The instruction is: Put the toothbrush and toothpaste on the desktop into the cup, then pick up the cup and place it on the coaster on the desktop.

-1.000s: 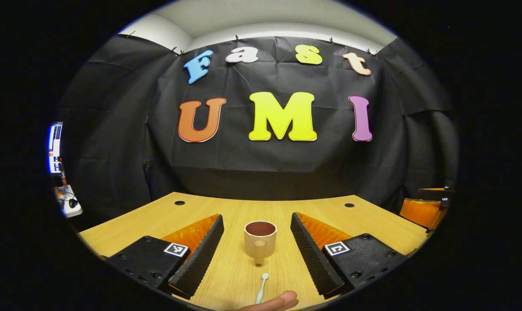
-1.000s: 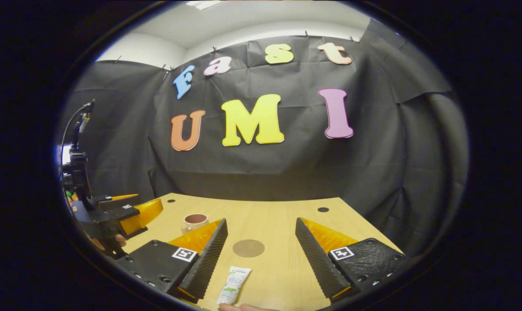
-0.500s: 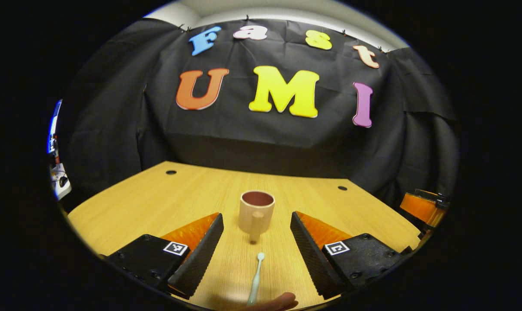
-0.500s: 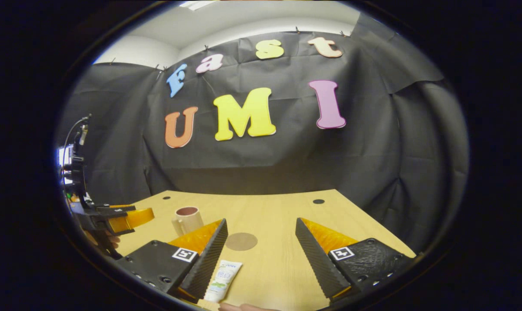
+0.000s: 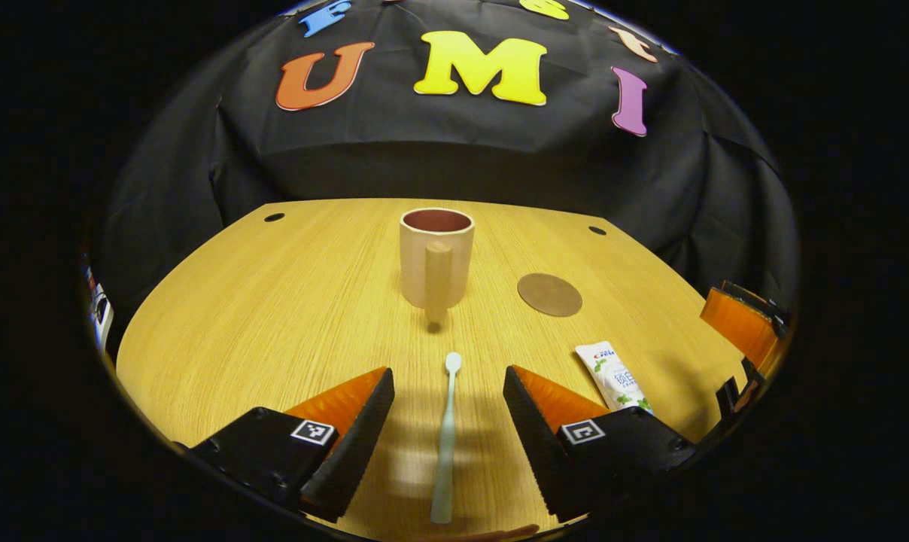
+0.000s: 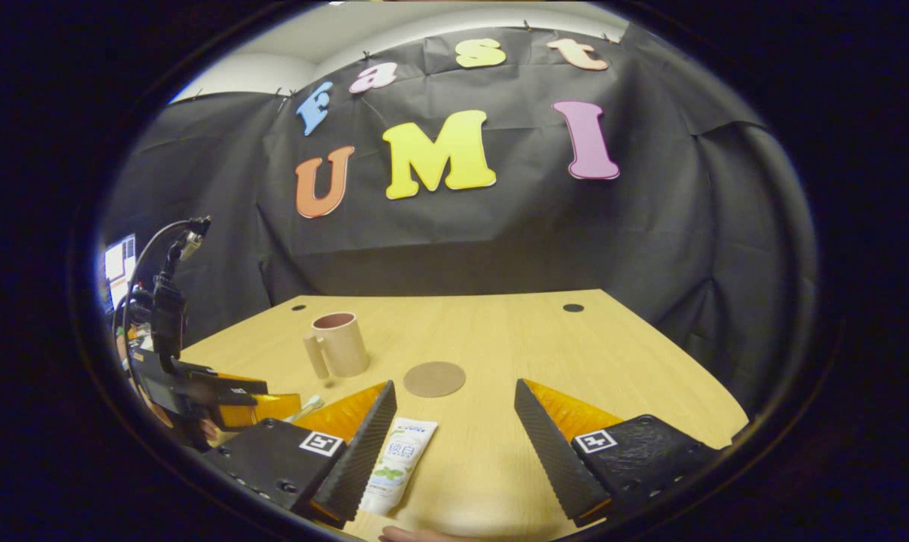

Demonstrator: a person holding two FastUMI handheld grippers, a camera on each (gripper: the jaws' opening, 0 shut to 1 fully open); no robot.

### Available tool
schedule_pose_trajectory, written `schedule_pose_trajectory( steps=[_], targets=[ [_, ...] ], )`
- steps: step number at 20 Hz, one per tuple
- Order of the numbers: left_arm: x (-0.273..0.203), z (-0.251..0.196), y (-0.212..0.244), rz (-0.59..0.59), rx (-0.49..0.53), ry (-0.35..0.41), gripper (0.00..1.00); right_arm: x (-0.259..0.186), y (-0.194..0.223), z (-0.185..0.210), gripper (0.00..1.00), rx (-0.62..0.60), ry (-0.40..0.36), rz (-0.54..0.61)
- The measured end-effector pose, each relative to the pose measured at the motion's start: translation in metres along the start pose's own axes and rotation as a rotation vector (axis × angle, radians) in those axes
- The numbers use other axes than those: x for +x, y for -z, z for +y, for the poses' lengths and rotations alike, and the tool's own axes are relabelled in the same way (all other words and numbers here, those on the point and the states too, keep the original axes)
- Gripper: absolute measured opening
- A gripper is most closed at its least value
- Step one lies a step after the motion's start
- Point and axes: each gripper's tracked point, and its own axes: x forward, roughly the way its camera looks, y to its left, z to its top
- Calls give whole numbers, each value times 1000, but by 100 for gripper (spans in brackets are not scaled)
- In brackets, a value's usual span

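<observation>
A beige cup (image 5: 436, 256) stands upright mid-table, its handle facing my left gripper (image 5: 445, 452). That gripper is open and hovers over a pale toothbrush (image 5: 445, 444), which lies lengthwise between its fingers with the head toward the cup. A round brown coaster (image 5: 549, 294) lies right of the cup, with a white toothpaste tube (image 5: 614, 376) nearer. In the right gripper view, my right gripper (image 6: 458, 459) is open, and the toothpaste tube (image 6: 398, 465) lies flat by its left finger. Beyond it are the coaster (image 6: 434, 379), the cup (image 6: 340, 345) and the left gripper (image 6: 221, 391).
The wooden table (image 5: 236, 324) has two small cable holes (image 5: 274, 217) near its far edge, and the black cloth wall stands close behind. The other gripper (image 5: 740, 339) shows at the table's right edge. A fingertip (image 6: 417, 534) peeks in at the bottom.
Both views have tilted down toward the table. The toothbrush now shows full length between the left fingers, and the coaster and toothpaste have come into the left gripper view. Both grippers stayed open.
</observation>
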Motion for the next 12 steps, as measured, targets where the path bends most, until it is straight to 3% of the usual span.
schedule_pose_trajectory(
  steps=[5,10,11,12],
  targets=[
    [13,0,17,49,27,-12,70,7,18,7,92,-32,-4,47],
    [17,5,30,68,69,-20,43,9,28,10,96,-51,8,87],
    [15,7,31,73,67,-24,48,10,29,9,96,-49,13,91],
    [15,8,31,67,56,-26,29,11,30,10,96,-43,14,98]
  ],
)
